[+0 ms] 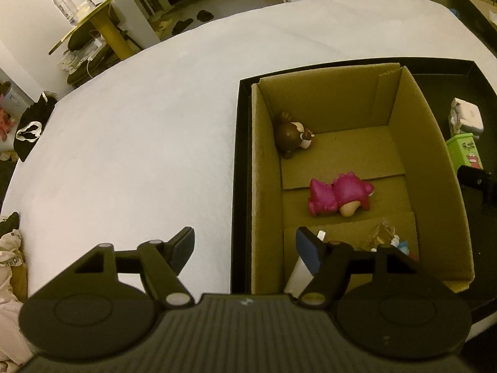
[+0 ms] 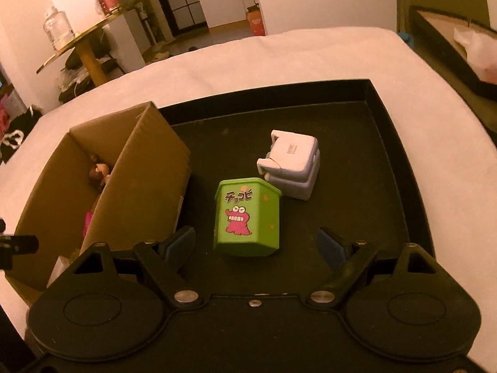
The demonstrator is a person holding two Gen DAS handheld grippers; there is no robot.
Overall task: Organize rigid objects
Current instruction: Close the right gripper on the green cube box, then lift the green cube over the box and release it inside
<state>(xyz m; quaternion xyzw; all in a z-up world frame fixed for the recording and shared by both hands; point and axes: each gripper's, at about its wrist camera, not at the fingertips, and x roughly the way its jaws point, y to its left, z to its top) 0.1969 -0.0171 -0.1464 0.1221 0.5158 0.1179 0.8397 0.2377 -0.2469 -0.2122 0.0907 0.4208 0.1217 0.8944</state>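
A cardboard box (image 1: 435, 168) stands in a black tray (image 1: 242, 155) on a white cloth. In the box lie a brown figure (image 1: 290, 135), a pink figure (image 1: 338, 194), a white stick-shaped item (image 1: 299, 275) and a small clear and blue item (image 1: 391, 239). My left gripper (image 1: 245, 242) is open and empty over the box's near left wall. In the right wrist view a green cartoon box (image 2: 247, 217) and a pale grey-white block (image 2: 290, 163) stand on the tray (image 2: 388, 161). My right gripper (image 2: 256, 242) is open, just short of the green box. The cardboard box (image 2: 149, 180) is at its left.
The white cloth surface (image 1: 139, 124) spreads to the left and behind the tray. A gold round side table (image 1: 102, 18) with a clear jar stands beyond it. A dark framed tray (image 2: 450, 46) is at the far right. Clothes lie at the left edge (image 1: 28, 127).
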